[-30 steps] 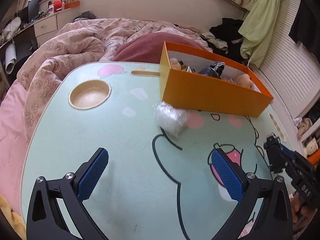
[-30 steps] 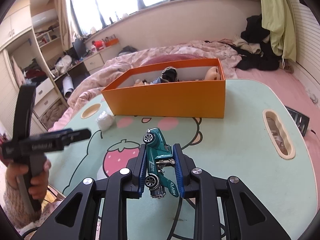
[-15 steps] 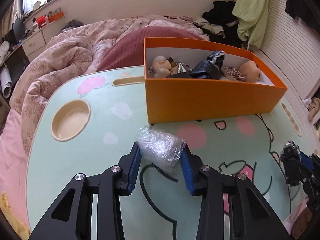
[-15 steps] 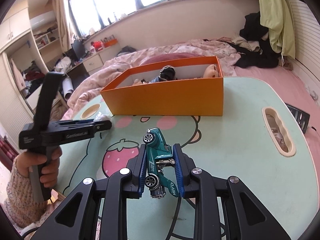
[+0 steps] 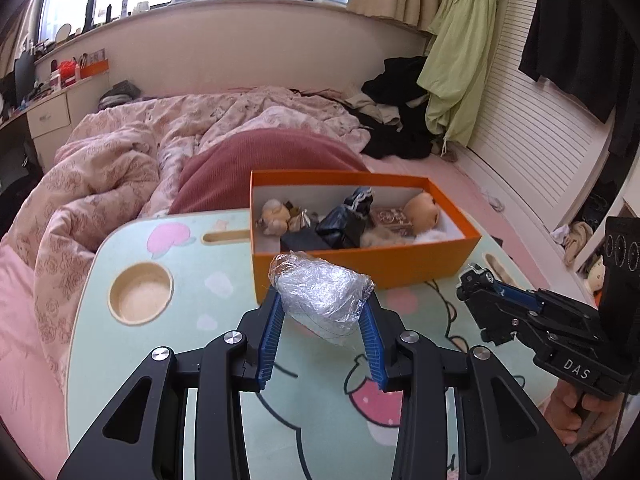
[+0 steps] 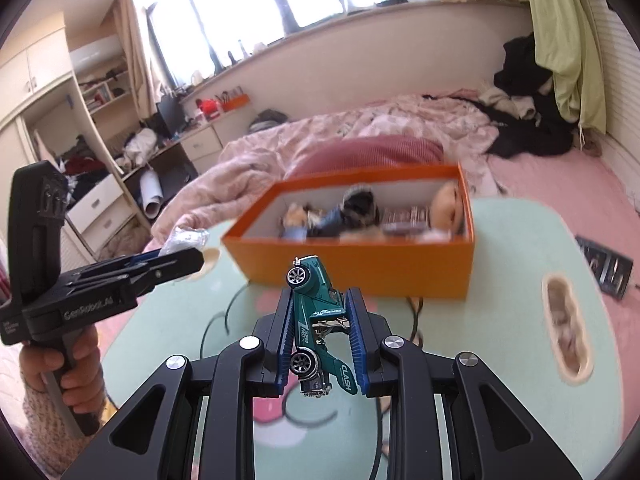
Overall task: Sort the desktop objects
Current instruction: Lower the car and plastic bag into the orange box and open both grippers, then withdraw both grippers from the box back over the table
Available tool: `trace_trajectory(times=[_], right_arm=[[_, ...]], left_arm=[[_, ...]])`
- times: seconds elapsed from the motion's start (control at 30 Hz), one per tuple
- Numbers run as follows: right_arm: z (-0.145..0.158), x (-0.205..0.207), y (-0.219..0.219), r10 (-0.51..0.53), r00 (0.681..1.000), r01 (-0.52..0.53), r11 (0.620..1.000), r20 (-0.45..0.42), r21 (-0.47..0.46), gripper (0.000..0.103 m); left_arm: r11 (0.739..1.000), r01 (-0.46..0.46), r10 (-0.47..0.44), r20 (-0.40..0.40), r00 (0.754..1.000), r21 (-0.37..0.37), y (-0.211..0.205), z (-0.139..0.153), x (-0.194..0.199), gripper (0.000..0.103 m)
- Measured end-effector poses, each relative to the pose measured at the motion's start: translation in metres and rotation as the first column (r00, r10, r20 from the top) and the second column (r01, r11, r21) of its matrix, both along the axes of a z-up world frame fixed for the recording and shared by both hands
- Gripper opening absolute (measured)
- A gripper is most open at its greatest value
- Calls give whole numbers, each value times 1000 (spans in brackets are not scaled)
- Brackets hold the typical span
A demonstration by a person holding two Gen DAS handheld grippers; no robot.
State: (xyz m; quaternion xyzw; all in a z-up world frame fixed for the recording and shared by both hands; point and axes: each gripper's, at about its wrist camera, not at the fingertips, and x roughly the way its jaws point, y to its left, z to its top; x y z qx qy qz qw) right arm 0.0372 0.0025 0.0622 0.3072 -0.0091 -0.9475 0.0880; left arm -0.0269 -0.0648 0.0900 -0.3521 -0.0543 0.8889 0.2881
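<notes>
Holding a crumpled wad of clear plastic wrap [image 5: 322, 294] in my left gripper [image 5: 322, 332], blue pads pinching it from both sides. It's up off the table [image 5: 132, 360], just short of the near wall of the orange box [image 5: 400, 266], toward that wall's left end. My right gripper [image 6: 320, 328] is clamped on a green toy car [image 6: 318, 308]. The car is standing nose-up between the pads, one wheel above the fingertips, another wheel low in the gap. It's also clear of the table and close to the near wall of the box, about mid-length. The box sits open on the mint cartoon table. It's full of small stuff: a doll head [image 5: 424, 210] at the right end, dark bundled items in the middle, a small plush at the left end. The round cup recess [image 5: 140, 294] in the table is well left of the box. The right view is motion-blurred around the box, so I can't make out finer contents there.
</notes>
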Motion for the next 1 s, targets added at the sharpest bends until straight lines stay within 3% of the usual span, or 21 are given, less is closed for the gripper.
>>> trace_trajectory(times=[0.17,0.3,0.33,0.4,0.43,0.6,0.83,1.0], right_arm=[[29,-46,-6,-43,999,43,999,-24,-4,24],[32,-86,-15,-111,992,116,989,-60,91,25],[29,-94,-15,-125,990,132,985,-65,113,27],[19,-105,-14,-156,987,160,976,-38,149,45],[14,-106,-13,-177,984,179,971,-27,160,56],[9,-88,-4,-192,980,199,967,-62,157,70],[13,-66,-12,-198,977,210,953,-76,216,75],[2,-41,-22,-183,982,191,939,-54,285,82]], left_arm=[[1000,-17,17,-38,999,6,17,26,-35,38],[999,-34,34,8,999,-1,37,19,-78,39],[1000,-30,30,40,999,-4,43,13,-87,42],[997,-56,62,100,993,-56,53,-2,-98,49],[995,-66,75,118,990,-81,55,-7,-99,54],[995,-87,92,105,990,-51,43,-21,-85,75],[995,-98,99,86,991,-17,28,-12,-64,77],[994,-101,103,64,993,-32,17,-11,-33,81]])
